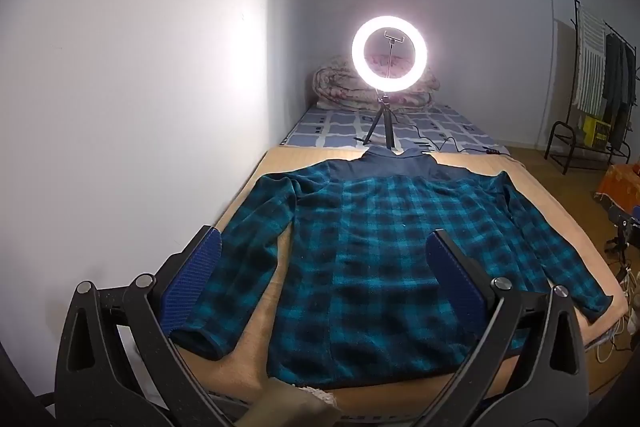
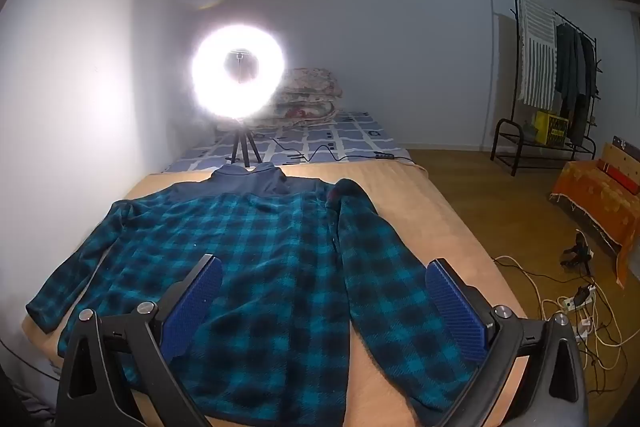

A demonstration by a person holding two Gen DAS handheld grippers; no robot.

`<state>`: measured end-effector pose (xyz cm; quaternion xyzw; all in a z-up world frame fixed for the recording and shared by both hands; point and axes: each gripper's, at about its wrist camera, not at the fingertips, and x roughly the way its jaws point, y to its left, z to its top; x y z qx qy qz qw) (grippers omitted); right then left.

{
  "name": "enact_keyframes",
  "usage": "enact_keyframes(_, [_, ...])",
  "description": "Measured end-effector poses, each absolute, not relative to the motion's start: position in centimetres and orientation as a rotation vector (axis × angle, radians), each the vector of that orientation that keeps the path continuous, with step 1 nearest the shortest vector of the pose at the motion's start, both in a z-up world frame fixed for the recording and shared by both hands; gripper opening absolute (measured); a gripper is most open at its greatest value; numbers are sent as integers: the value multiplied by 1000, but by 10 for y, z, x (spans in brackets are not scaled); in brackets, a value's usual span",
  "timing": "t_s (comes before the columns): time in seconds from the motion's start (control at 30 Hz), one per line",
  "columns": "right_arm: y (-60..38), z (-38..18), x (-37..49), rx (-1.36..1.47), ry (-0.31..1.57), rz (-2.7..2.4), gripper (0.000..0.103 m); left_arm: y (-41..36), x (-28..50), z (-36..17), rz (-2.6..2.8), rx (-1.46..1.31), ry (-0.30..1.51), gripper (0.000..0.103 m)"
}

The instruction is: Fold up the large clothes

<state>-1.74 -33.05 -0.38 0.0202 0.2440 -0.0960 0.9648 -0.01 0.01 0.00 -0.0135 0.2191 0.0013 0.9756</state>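
Observation:
A teal and black checked fleece jacket [image 1: 360, 251] [image 2: 256, 267] with a dark blue collar lies flat, back up, on a tan sheet [image 1: 472, 163] over the bed. Both sleeves are spread out to the sides, cuffs toward me. My left gripper [image 1: 326, 239] hovers open above the jacket's left half, its blue pads [image 1: 192, 279] wide apart and holding nothing. My right gripper [image 2: 324, 267] is open too, above the jacket's right half and right sleeve [image 2: 392, 299]. Neither gripper touches the cloth.
A lit ring light [image 1: 389, 53] [image 2: 239, 70] on a small tripod stands just beyond the collar, its cable trailing across a blue patterned bedsheet [image 2: 352, 135]. A folded quilt [image 2: 312, 99] lies behind. White wall on the left; clothes rack [image 2: 556, 67], orange seat [image 2: 600, 199] and floor cables [image 2: 576, 307] on the right.

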Motion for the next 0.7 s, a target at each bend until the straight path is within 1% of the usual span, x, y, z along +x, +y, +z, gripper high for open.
enact_keyframes(0.7, [-321, 0, -18, 11, 487, -202, 103, -5, -4, 7, 3, 1, 429, 103])
